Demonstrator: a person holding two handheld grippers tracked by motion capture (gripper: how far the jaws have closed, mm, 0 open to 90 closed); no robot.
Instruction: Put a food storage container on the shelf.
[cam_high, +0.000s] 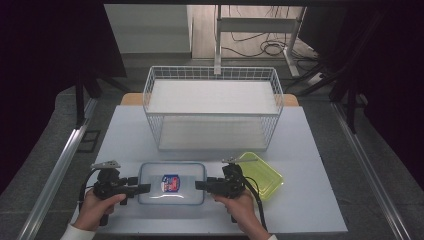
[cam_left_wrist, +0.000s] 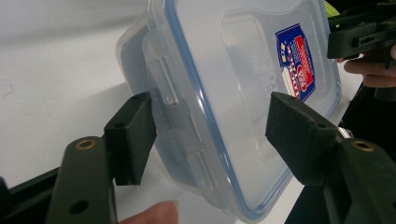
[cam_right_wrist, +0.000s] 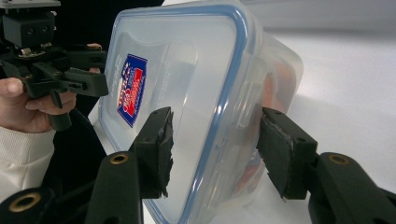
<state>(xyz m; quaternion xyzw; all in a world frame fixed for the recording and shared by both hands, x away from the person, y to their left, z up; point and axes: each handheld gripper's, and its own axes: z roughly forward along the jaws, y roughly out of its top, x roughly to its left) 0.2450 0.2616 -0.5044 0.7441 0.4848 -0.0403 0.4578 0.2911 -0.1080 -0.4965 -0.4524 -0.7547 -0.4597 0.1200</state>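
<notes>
White table (cam_high: 320, 165) in a dim room, dark drapes at both flanks, grey floor with cables and a metal frame at 12 o'clock beyond the far edge. Your left gripper (cam_high: 142, 188) lies level at the 9 o'clock end of the clear lidded container (cam_high: 171, 197); in the left gripper view its jaws straddle that end, one pad under the latch flap on the side wall, the other over the lid, with a gap showing on the lid side, so the jaws are parted and not pressing. Your right gripper (cam_high: 199, 185) mirrors it at the 3 o'clock end; in the right gripper view one pad sits over the lid, the other against the side wall by the flap, but whether they press or merely flank the rim cannot be told. The container sits flat on the table near the front edge, between your two hands, blue seal around the lid, a blue-and-red label (cam_high: 171, 183) on top near centre. A yellow-green lid (cam_high: 265, 172) lies just behind your right gripper, at roughly 2 o'clock from the container. A white wire basket (cam_high: 212, 75) stands at 12 o'clock, well apart from the container.
</notes>
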